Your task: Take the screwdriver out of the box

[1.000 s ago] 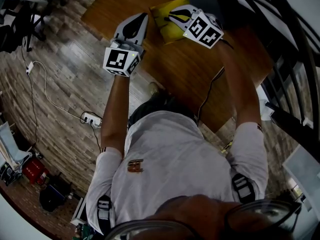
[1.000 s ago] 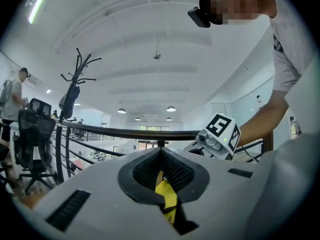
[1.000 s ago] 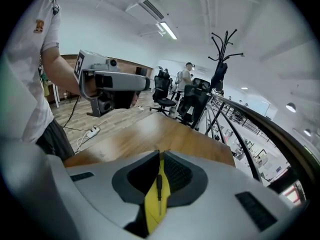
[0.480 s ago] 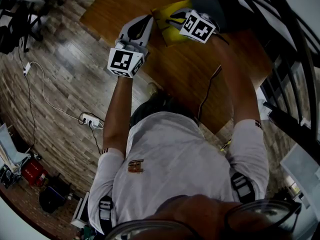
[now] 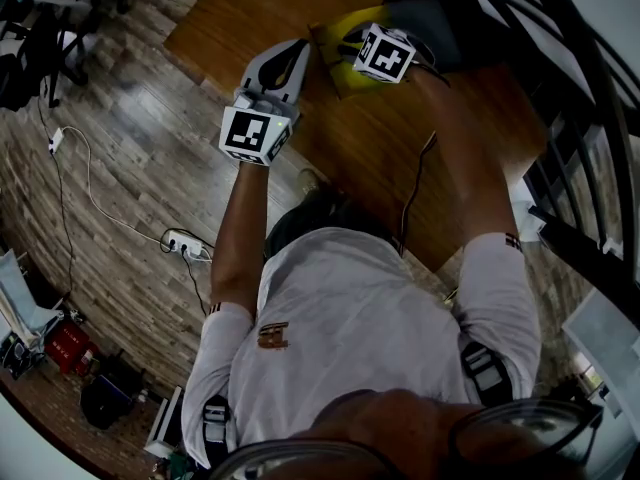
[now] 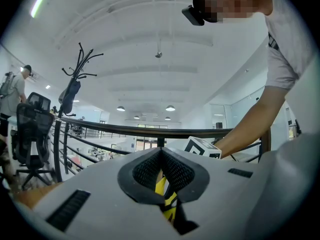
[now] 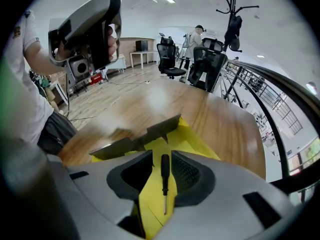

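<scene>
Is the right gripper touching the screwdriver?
Cannot tell. In the right gripper view the screwdriver lies between the open jaws of the right gripper; a gap shows plainly on one side only.

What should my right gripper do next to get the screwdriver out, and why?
Probably ease the right gripper down a little and close it on the screwdriver. Its jaws stand apart with the black handle lined up between them, and the tool lies loose on the floor of the yellow box.

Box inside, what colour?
The box is yellow inside; the right gripper view shows it best, under the black screwdriver.
</scene>
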The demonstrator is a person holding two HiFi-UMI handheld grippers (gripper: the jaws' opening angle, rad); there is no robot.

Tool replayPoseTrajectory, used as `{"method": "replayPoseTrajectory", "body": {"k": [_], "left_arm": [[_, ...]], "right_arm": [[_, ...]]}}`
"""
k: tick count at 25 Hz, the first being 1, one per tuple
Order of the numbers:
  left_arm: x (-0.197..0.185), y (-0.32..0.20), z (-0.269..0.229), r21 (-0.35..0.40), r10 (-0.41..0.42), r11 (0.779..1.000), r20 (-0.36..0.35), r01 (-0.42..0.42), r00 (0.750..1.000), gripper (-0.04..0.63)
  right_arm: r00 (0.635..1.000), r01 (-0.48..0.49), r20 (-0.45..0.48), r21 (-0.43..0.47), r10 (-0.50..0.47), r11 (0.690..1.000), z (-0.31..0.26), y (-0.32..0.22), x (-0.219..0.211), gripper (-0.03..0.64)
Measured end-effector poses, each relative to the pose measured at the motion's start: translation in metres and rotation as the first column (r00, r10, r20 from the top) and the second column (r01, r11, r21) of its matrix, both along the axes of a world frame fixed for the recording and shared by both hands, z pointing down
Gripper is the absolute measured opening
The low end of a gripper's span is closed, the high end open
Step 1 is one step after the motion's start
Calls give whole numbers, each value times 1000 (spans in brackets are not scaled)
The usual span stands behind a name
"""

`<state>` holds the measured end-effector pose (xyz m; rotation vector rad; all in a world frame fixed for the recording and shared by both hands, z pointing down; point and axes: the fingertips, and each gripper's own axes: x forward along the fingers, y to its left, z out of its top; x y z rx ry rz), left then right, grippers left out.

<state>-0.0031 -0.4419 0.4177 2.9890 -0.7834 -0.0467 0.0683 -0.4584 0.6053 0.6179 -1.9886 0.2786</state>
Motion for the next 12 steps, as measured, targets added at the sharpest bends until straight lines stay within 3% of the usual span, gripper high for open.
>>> {"method": "replayPoseTrajectory", "body": {"k": [12], "left_arm": [[-11, -1, 6, -4, 1, 1000, 1, -1, 1000, 19]], "right_arm": [[998, -19, -54, -90, 14, 996, 36, -5, 3, 121]]}}
